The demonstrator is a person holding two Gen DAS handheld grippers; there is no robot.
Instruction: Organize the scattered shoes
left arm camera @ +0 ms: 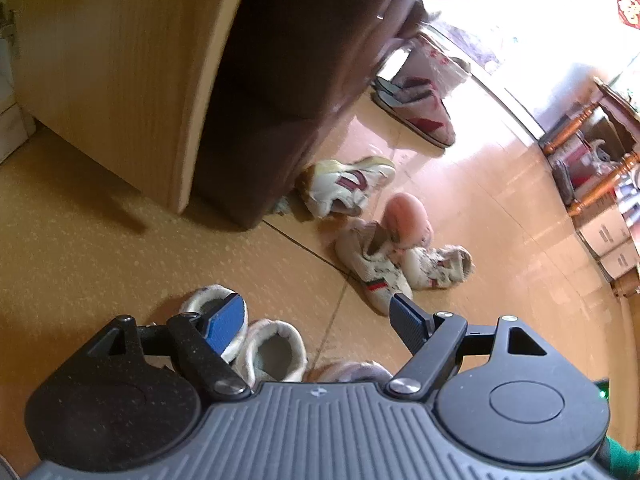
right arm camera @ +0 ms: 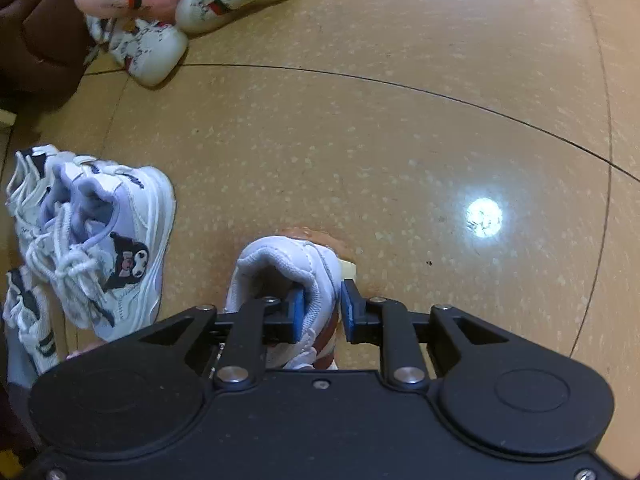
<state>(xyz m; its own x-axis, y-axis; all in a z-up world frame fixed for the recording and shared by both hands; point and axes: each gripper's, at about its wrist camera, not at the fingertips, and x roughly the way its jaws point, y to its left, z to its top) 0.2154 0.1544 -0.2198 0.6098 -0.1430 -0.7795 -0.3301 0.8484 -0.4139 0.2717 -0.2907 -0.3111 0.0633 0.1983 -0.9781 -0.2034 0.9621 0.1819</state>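
Observation:
In the right wrist view my right gripper (right arm camera: 322, 312) points down over a white shoe (right arm camera: 288, 264) standing on the floor. One blue pad sits inside the shoe's opening and the other outside its side wall, with a small gap, so the jaws are open. A white sneaker with a cartoon patch (right arm camera: 116, 240) lies to the left. My left gripper (left arm camera: 318, 320) is open and empty above two white fleece-lined shoes (left arm camera: 276, 352). Farther off lie a cream shoe with a green-red stripe (left arm camera: 372, 272), a pink shoe (left arm camera: 408, 216) and a white-maroon sneaker (left arm camera: 348, 188).
A wooden cabinet (left arm camera: 120, 60) and a brown sofa (left arm camera: 288, 80) stand to the left of the shoes. Slippers (left arm camera: 420, 112) lie farther back, and wooden chairs (left arm camera: 592, 168) and boxes line the right. A bright glare spot (right arm camera: 484, 216) marks the tan floor.

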